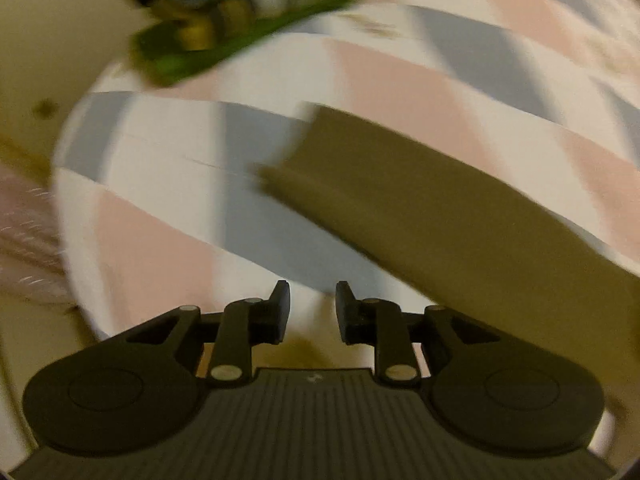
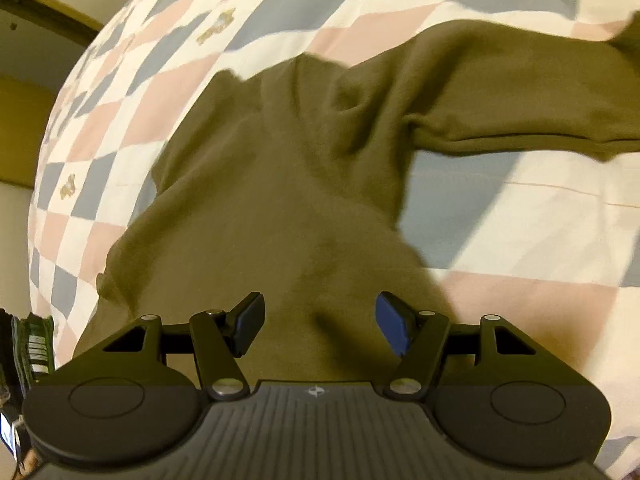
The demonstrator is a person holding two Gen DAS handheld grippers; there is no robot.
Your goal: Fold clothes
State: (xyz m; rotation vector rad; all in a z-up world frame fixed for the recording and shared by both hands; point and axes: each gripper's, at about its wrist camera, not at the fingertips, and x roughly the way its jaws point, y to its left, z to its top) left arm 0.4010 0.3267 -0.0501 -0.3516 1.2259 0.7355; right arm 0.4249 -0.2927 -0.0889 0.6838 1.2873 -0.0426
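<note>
An olive-green long-sleeved garment [image 2: 288, 184] lies spread on a checked bedcover [image 2: 132, 92]. One sleeve [image 2: 520, 92] stretches out to the right in the right wrist view. My right gripper [image 2: 318, 322] is open and empty, just above the garment's near part. In the blurred left wrist view a straight stretch of the same olive cloth [image 1: 460, 220] runs from the middle to the lower right. My left gripper [image 1: 313, 312] is open and empty, over the bedcover [image 1: 168, 184] just left of that cloth.
The bedcover has pink, grey-blue and white squares. A blurred green and white object [image 1: 244, 20] lies at the bed's far edge in the left wrist view. A pale wall or floor [image 1: 36, 80] lies left of the bed. Dark items [image 2: 28, 352] show at the lower left of the right wrist view.
</note>
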